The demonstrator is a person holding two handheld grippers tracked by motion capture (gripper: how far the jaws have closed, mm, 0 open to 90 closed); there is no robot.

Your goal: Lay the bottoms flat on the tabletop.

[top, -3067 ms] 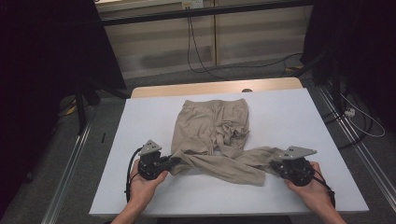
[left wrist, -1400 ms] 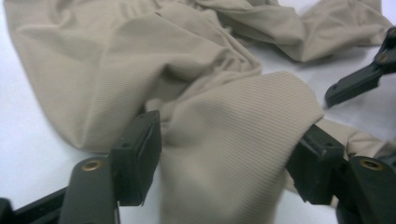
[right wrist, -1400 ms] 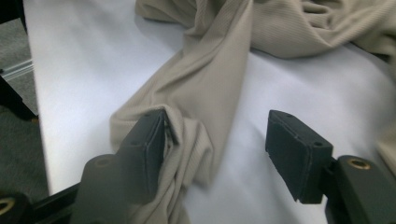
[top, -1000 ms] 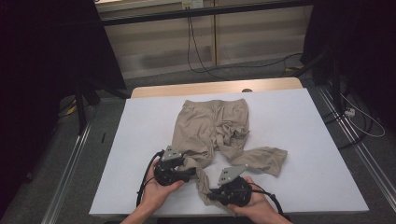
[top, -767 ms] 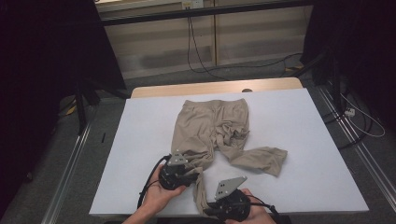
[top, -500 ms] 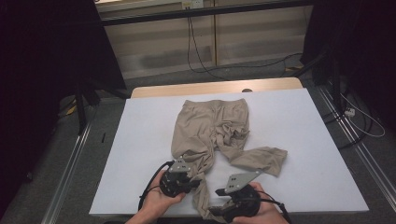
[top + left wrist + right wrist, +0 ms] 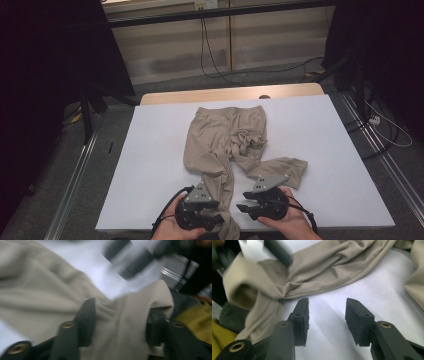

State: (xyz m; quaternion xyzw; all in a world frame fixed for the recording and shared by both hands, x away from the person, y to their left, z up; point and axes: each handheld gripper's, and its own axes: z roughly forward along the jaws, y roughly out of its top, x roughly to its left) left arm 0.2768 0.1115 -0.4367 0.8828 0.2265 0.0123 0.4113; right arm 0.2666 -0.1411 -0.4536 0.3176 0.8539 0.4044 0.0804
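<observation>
Beige trousers [image 7: 227, 140] lie flat on the white table [image 7: 150, 165], waistband at the far side. One leg runs straight toward me, and its cuff [image 7: 227, 227] reaches the near edge. The other leg [image 7: 285, 167] is folded off to the right. My left gripper [image 7: 217, 219] is at that cuff. In the left gripper view the bunched cuff [image 7: 130, 315] fills the gap of the left gripper [image 7: 123, 317], whose jaws have just been opening. My right gripper [image 7: 245, 206] [image 7: 327, 312] sits just right of the cuff. Its jaws have just been closing over bare table, with no cloth between them.
A wooden strip [image 7: 225, 94] borders the table's far edge. Black stands [image 7: 95, 100] rise at the left, and metal rails [image 7: 75, 175] run along both sides on the floor. Cables [image 7: 215, 55] trail behind the table. Bare tabletop lies left and right of the trousers.
Both hands have shifted toward the near edge and a little to the right. The straight leg has been drawn out toward me, so its cuff now lies at the table's near edge.
</observation>
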